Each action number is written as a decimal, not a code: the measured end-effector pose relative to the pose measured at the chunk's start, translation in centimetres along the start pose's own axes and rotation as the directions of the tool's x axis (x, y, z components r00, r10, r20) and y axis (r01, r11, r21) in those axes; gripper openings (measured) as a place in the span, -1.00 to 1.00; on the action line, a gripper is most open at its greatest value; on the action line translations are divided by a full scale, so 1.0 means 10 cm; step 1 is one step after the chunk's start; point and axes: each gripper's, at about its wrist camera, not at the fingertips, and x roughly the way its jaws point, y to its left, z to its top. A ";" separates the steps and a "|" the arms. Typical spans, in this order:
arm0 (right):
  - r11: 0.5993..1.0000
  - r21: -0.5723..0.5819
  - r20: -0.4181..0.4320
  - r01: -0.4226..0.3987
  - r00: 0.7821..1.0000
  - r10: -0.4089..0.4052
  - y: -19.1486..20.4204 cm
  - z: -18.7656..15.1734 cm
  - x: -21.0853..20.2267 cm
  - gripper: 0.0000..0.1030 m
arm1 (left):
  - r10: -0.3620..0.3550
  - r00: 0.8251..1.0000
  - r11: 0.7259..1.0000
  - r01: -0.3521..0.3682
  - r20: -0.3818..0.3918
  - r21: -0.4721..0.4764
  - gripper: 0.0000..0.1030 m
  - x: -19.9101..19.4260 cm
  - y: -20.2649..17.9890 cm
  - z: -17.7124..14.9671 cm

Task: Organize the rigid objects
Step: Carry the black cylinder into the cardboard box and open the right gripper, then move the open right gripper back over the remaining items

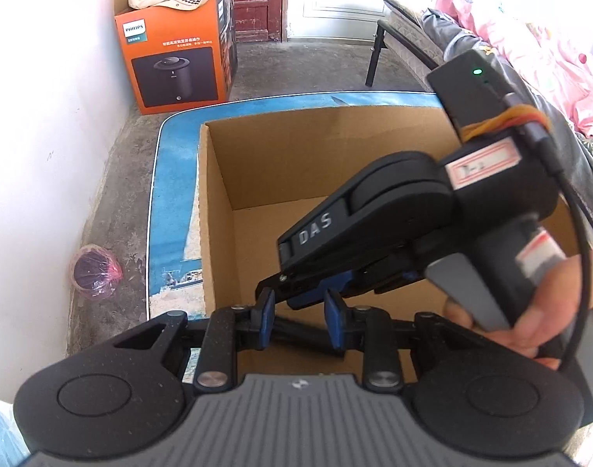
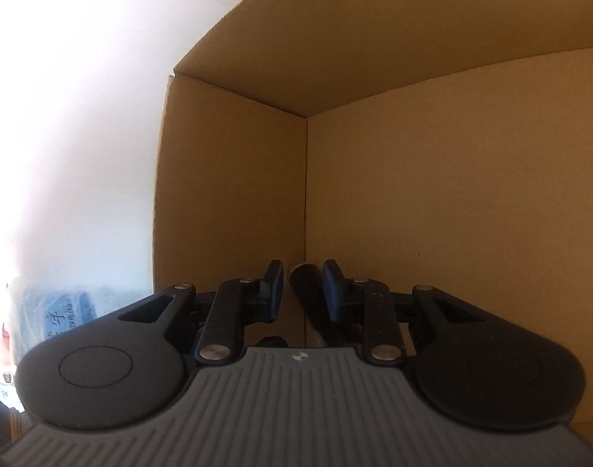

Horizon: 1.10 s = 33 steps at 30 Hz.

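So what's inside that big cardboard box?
Inside the cardboard box, the right gripper reaches toward a corner with a dark cylindrical object between its fingers. Bare cardboard shows elsewhere; the near floor is hidden behind the left gripper.

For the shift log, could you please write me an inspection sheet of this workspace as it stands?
Surface: blue mat on a grey concrete floor.
Job's things: open cardboard box on the mat; a dark rod-like object lies between the right gripper's pads, low in the box corner.
Clutter: orange Philips carton stuffed with cloth; pink-wrapped round thing on the floor.
Grippers: left gripper at the box's near rim, pads apart; right gripper reaches into the box, hand-held.
Cables: black cable runs down from the right gripper's unit.
Surroundings: white wall, red door, pink bedding.
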 end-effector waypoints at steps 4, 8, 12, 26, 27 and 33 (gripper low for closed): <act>1.000 -0.012 -0.016 0.009 1.000 -0.009 0.05 0.03 0.06 -0.45 | -0.003 1.000 1.000 0.003 0.027 -0.016 -0.37 -0.08 0.01 -0.02; 1.000 -0.006 0.026 -0.013 1.000 0.014 0.04 0.00 -0.11 -0.40 | -0.024 0.996 0.999 0.027 0.082 -0.033 -0.28 -0.26 0.02 -0.07; 0.997 -0.017 0.096 -0.070 0.993 0.071 0.01 -0.19 -0.53 -0.38 | -0.050 0.987 0.998 0.055 0.151 -0.034 -0.22 -0.53 -0.01 -0.18; 0.977 -0.173 0.354 -0.126 0.918 0.181 -0.55 -1.71 -1.86 -0.36 | -0.175 0.956 0.984 0.178 0.236 0.010 0.04 -1.04 -0.46 -0.93; 0.980 -0.165 0.365 -0.113 0.916 0.167 -0.62 -1.83 -1.86 -0.36 | -0.191 0.955 0.981 0.194 0.228 0.008 0.04 -1.01 -0.50 -1.01; 0.983 -0.035 0.315 -0.179 0.932 0.181 -1.04 -2.23 -1.40 -0.36 | -0.225 0.965 0.974 0.220 0.135 0.051 -0.02 -0.75 -0.82 -1.53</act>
